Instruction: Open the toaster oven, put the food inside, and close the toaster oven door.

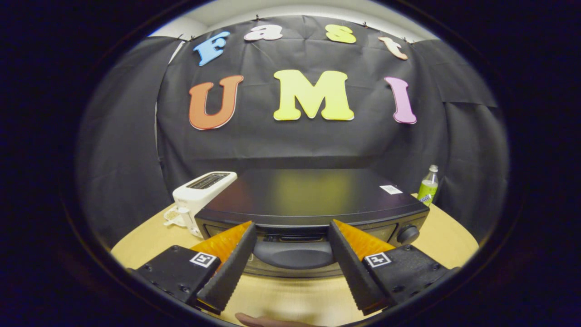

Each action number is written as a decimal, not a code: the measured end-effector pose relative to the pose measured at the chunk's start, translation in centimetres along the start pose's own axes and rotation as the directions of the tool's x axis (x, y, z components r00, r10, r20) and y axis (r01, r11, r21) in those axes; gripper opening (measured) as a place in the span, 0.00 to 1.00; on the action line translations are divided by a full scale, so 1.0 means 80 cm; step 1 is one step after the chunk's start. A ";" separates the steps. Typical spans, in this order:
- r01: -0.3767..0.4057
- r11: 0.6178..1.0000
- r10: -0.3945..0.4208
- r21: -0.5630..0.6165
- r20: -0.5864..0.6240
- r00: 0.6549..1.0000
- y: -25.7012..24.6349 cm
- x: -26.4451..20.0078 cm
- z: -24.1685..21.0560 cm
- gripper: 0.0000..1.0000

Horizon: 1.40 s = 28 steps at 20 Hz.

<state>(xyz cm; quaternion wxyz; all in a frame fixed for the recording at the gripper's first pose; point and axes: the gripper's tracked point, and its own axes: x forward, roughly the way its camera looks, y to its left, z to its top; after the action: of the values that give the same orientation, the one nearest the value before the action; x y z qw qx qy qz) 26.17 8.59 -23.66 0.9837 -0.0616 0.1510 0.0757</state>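
A black toaster oven (313,195) sits on the wooden table (449,240) right in front of me, seen from slightly above its flat top. Its door is up, and the dark curved door handle (292,255) lies between my two fingers, close to their tips. My gripper (290,225) is open, the fingers spread to either side of the handle without pressing on it. A round knob (407,234) sits at the oven's front right corner. At the table's near edge, below the fingers, part of a hand or some food (263,320) peeks in; I cannot tell which.
A white slot toaster (199,190) stands left of the oven, with a small clear dish of grains (174,215) at its front. A green drink bottle (428,186) stands behind the oven's right corner. Black cloth walls close the booth behind and beside.
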 end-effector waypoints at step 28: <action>0.010 0.985 -0.034 -0.170 -0.142 0.989 -0.011 -0.119 -0.156 1.00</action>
<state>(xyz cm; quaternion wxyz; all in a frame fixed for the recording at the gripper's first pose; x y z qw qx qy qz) 13.78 4.72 -32.48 0.9622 -0.1515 0.2141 0.0728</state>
